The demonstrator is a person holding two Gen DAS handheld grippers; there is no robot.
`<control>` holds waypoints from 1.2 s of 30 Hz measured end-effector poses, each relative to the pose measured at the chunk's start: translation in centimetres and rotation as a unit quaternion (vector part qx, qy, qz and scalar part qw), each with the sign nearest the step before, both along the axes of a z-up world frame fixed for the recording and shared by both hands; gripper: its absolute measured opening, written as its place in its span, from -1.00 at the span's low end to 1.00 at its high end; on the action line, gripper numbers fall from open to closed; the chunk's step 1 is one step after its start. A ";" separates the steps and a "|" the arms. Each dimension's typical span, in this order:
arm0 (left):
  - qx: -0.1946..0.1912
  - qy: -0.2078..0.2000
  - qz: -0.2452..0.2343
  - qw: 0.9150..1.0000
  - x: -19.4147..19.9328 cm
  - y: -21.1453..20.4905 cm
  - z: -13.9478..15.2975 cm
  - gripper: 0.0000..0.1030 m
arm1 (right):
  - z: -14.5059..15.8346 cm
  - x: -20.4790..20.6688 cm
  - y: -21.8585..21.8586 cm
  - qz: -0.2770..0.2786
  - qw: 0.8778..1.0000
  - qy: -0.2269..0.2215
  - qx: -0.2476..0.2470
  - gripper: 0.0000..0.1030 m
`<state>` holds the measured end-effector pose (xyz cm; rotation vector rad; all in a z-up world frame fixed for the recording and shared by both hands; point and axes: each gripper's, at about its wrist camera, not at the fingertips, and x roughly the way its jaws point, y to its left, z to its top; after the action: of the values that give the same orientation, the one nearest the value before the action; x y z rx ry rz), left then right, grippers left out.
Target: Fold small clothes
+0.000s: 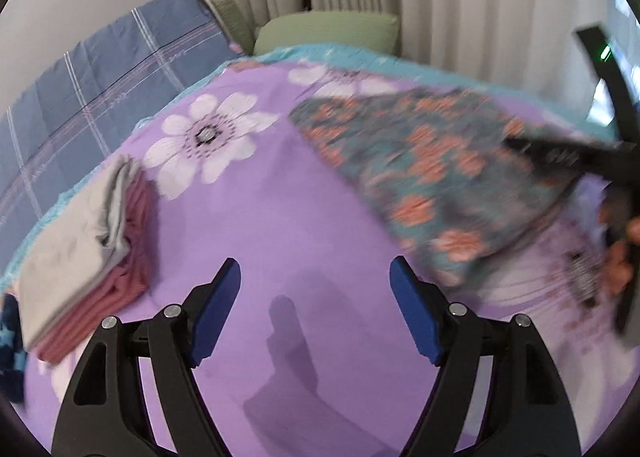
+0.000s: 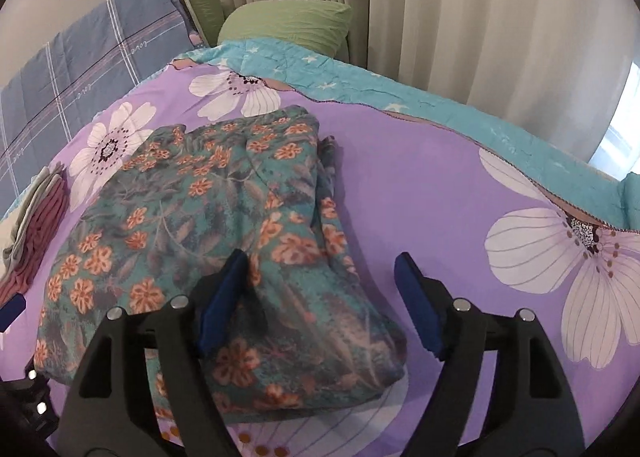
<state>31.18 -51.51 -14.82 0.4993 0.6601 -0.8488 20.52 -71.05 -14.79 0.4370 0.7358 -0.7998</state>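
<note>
Right tool [image 2: 320, 293] wide over floral garment [image 2: 192, 225]; left tool [image 1: 316, 305] wide, empty. Pinch near edge, fold toward folded stack [image 1: 80, 249].

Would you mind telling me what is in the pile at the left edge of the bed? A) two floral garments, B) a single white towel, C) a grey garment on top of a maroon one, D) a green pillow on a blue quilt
C: the stack shows a grey garment lying on a maroon garment, apart from the floral garment.
</note>
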 end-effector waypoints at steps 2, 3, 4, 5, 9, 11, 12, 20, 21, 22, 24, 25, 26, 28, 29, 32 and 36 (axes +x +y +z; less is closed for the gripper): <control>-0.007 -0.006 -0.004 1.000 -0.7 -0.5 0.4 0.50 | 0.2 -0.5 1.1 -0.002 1.000 -0.006 0.001 0.50; -0.013 -0.007 -0.007 1.000 -1.1 -0.3 0.8 0.50 | 0.1 -0.9 1.4 -0.003 1.000 -0.011 0.005 0.50; -0.016 -0.009 -0.006 1.000 -1.6 -0.1 1.2 0.50 | -0.1 -1.3 1.8 -0.004 1.000 -0.016 0.010 0.51; -0.021 -0.009 -0.005 1.000 -2.0 0.1 1.5 0.50 | -0.2 -1.0 2.0 -0.005 1.000 -0.019 0.014 0.51; -0.060 0.001 -0.011 0.998 -3.8 2.0 3.4 0.60 | -0.2 -2.6 3.2 0.011 0.999 -0.030 0.018 0.51; -0.076 0.003 -0.012 0.997 -4.6 2.9 4.1 0.68 | 0.0 -3.5 4.1 0.018 0.999 -0.027 0.011 0.51; -0.086 0.002 -0.014 0.996 -5.3 3.5 4.5 0.71 | 0.3 -4.5 5.1 0.021 0.999 -0.029 0.003 0.51; -0.126 -0.002 -0.037 0.991 -11.1 7.2 7.0 0.97 | 3.5 -14.3 14.9 0.034 0.992 -0.110 -0.060 0.67; -0.126 -0.006 -0.047 0.991 -12.3 7.7 7.3 0.97 | 3.8 -15.5 16.3 0.030 0.990 -0.113 -0.075 0.72; -0.126 -0.010 -0.049 0.991 -13.0 8.1 7.6 0.97 | 4.0 -16.2 17.2 0.027 0.990 -0.113 -0.083 0.76; -0.136 -0.021 -0.045 0.989 -14.6 9.3 8.2 0.97 | 4.4 -17.0 18.6 0.024 0.990 -0.101 -0.094 0.81; -0.143 -0.027 -0.042 0.989 -15.3 10.0 8.4 0.97 | 4.8 -17.2 19.2 0.022 0.991 -0.095 -0.096 0.84; -0.147 -0.032 -0.041 0.988 -16.0 10.6 8.7 0.97 | 5.2 -17.5 19.6 0.018 0.991 -0.093 -0.098 0.85; -0.153 -0.043 -0.040 0.986 -17.3 12.1 9.2 0.97 | 6.4 -18.4 20.5 0.000 0.989 -0.100 -0.105 0.89; -0.156 -0.046 -0.037 0.986 -17.7 12.7 9.4 0.97 | 7.0 -18.8 20.9 -0.010 0.989 -0.103 -0.108 0.89; -0.168 -0.052 -0.017 0.984 -18.4 14.9 10.1 0.97 | 8.4 -19.6 22.1 -0.016 0.988 -0.112 -0.106 0.90; -0.173 -0.066 0.017 0.983 -19.0 17.6 10.5 0.97 | 9.5 -20.4 24.1 -0.005 0.986 -0.124 -0.112 0.93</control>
<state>12.14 -33.95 -4.34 0.2274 0.3863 -0.8686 0.13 -46.92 -5.26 0.3290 0.4076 -0.8100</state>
